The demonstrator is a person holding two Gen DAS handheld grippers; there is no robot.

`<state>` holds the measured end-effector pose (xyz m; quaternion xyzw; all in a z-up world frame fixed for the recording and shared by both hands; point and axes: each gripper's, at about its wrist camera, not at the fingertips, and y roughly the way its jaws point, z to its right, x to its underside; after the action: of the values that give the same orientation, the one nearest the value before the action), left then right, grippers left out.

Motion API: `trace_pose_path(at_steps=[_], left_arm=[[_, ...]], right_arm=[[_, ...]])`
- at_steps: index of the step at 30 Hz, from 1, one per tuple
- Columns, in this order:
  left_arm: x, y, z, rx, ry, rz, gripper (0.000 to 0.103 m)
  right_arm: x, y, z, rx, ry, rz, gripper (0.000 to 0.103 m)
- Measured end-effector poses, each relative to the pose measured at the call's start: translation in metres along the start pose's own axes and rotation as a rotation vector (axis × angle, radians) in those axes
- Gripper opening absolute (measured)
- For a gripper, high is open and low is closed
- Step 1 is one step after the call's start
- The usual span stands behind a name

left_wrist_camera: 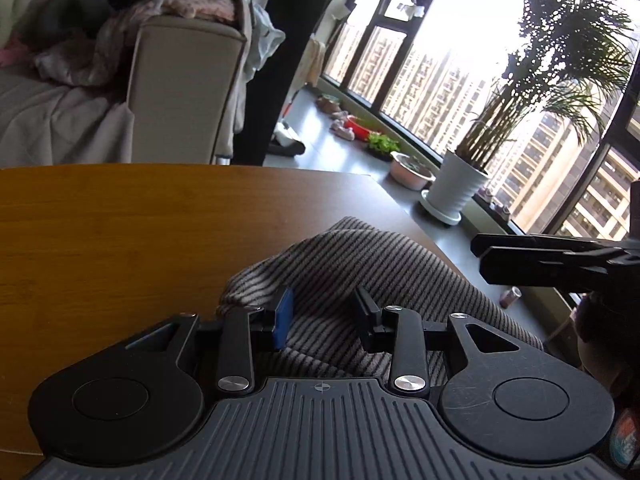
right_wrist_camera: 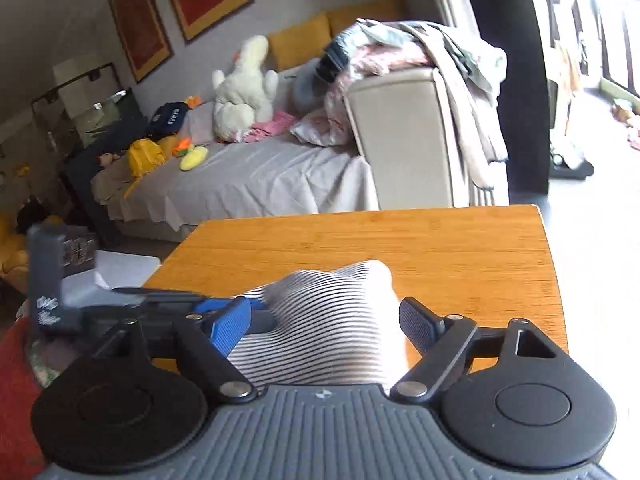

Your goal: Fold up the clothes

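Observation:
A grey and black striped garment (left_wrist_camera: 360,272) lies bunched on the wooden table (left_wrist_camera: 120,240) near its right edge. My left gripper (left_wrist_camera: 322,316) hovers just over the garment with its jaws open and nothing between them. The right gripper's fingers (left_wrist_camera: 532,258) reach in from the right, above the cloth. In the right wrist view the same striped garment (right_wrist_camera: 328,320) lies under my right gripper (right_wrist_camera: 324,320), whose jaws stand wide open around the bunched cloth. The left gripper (right_wrist_camera: 168,308) shows at the left, beside the garment.
A beige sofa (right_wrist_camera: 400,136) with a pile of clothes (right_wrist_camera: 420,48) on its arm stands behind the table. Plush toys (right_wrist_camera: 240,92) lie on its grey cover. A potted palm (left_wrist_camera: 460,188) and bowls stand along the window sill beyond the table's right edge (left_wrist_camera: 400,200).

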<state>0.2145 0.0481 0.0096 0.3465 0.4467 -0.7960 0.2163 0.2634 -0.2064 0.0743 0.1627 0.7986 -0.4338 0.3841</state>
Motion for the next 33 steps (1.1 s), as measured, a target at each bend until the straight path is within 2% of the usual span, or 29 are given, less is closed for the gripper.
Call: trace_pose_path(at_steps=[2,6,7,9,13,16,17,19,21,25,27,29,33], left_arm=[[0.001,0.0,-0.001,0.005,0.006,0.001,0.037],[0.001,-0.001,-0.004,0.015,0.007,0.002,0.037],[0.001,-0.001,-0.005,0.018,0.006,0.002,0.037],[0.002,-0.001,-0.007,0.026,-0.001,0.002,0.037],[0.002,-0.001,-0.007,0.033,0.003,0.003,0.039],[0.002,0.001,-0.007,0.038,0.004,0.005,0.038],[0.003,0.003,-0.006,0.041,0.001,0.006,0.038],[0.003,0.004,-0.003,0.029,0.004,0.008,0.039],[0.001,-0.002,0.002,0.005,0.007,0.014,0.04],[0.001,-0.03,0.011,-0.014,-0.025,0.064,0.061],[0.004,-0.047,0.017,-0.005,-0.049,0.093,0.066],[0.011,-0.052,0.022,0.001,-0.06,0.083,0.07],[0.032,-0.037,0.032,0.007,-0.037,-0.014,0.067]], right_arm=[[-0.009,0.022,0.017,0.015,0.04,-0.035,0.082],[0.0,0.043,0.037,-0.093,0.179,-0.073,0.083],[0.003,0.048,0.042,-0.122,0.215,-0.082,0.082],[0.008,0.058,0.052,-0.18,0.285,-0.099,0.072],[0.013,0.028,0.047,-0.24,0.27,0.017,0.058],[0.015,0.029,0.048,-0.135,0.208,-0.01,0.051],[0.018,0.032,0.05,-0.089,0.195,-0.035,0.052],[0.026,0.032,0.053,-0.068,0.202,-0.027,0.057],[0.027,0.03,0.045,-0.035,0.157,-0.009,0.058],[0.03,0.024,0.027,0.04,0.051,0.018,0.058],[0.031,0.021,0.019,0.072,0.011,0.03,0.058],[0.032,0.019,0.012,0.092,-0.007,0.038,0.06],[0.034,0.006,0.01,0.079,0.013,0.049,0.062]])
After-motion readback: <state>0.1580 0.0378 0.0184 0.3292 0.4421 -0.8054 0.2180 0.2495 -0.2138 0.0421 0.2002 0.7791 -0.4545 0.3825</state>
